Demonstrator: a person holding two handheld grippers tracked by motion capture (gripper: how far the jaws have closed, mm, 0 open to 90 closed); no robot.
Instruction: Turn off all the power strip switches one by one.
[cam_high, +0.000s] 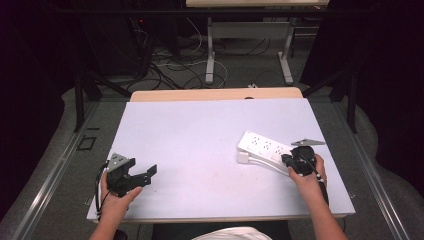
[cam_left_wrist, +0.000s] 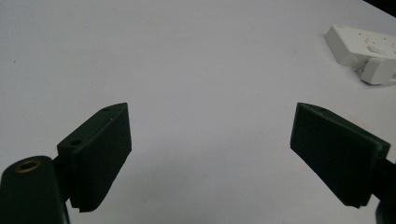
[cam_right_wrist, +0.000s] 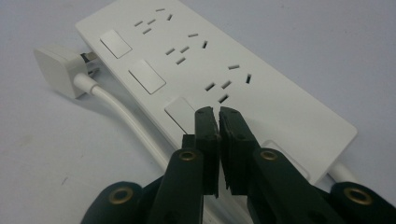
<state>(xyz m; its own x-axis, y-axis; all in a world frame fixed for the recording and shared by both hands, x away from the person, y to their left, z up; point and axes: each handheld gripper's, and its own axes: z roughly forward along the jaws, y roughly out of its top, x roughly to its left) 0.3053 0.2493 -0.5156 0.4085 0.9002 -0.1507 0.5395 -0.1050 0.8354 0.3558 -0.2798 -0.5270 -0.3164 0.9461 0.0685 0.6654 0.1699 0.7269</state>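
A white power strip (cam_high: 264, 148) lies on the right half of the white table, with several sockets and rocker switches on top (cam_right_wrist: 210, 70). Its white cable (cam_right_wrist: 126, 116) runs along its near side and ends in a white plug (cam_right_wrist: 58, 70) lying loose by the strip's far end (cam_left_wrist: 380, 70). My right gripper (cam_right_wrist: 218, 112) is shut with nothing between the jaws, its tips just above the strip by a switch (cam_right_wrist: 180, 112). My left gripper (cam_left_wrist: 210, 140) stands open over bare table at the front left (cam_high: 131, 176).
The white tabletop (cam_high: 200, 135) ends in a wooden strip at the back. Beyond it are a floor with cables and the legs of another table (cam_high: 210, 55). Dark stands and curtains flank both sides.
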